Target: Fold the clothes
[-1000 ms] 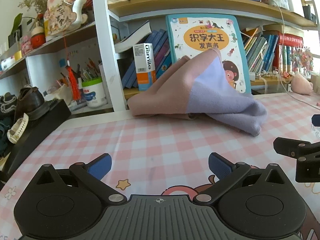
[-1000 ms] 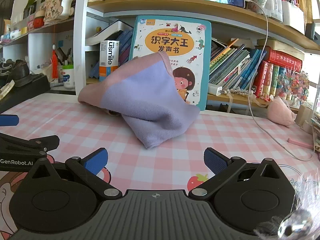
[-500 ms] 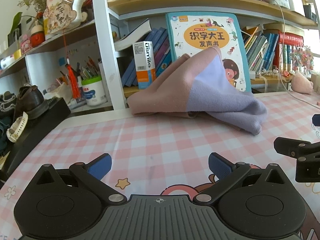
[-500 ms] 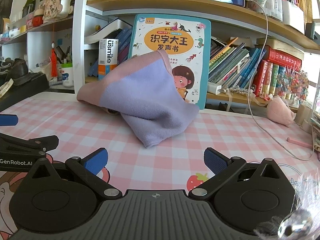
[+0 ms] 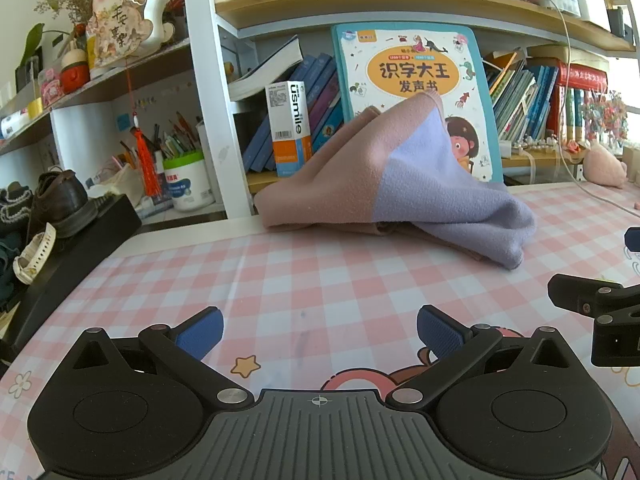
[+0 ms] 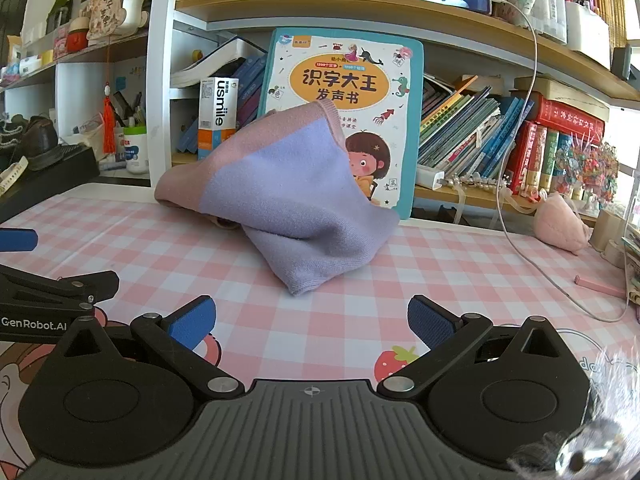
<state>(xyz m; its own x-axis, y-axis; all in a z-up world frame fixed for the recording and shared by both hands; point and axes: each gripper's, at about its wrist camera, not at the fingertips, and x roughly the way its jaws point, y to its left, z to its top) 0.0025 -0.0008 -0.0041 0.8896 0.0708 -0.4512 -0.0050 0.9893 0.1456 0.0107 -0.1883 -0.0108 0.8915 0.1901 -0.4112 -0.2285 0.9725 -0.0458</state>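
Black left gripper (image 5: pixel 319 333), right gripper (image 6: pixel 311 322); blue pads, silver screws.

both views look low and forward over the checked tablecloth (image 5: pixel 280 272) toward the bookshelf (image 6: pixel 360 4), the left wrist view from the left, the right wrist view from the right, sharing the garment (image 5: pixel 400 184) and picture book (image 6: pixel 344 80), each glimpsing the other's gripper at its edge.

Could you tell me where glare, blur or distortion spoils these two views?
Left wrist: shelves bow from fisheye; window glare at far right. Right wrist: blurred, shiny smear covers the lower right corner; daylight washes out the right edge; garment stays sharp.
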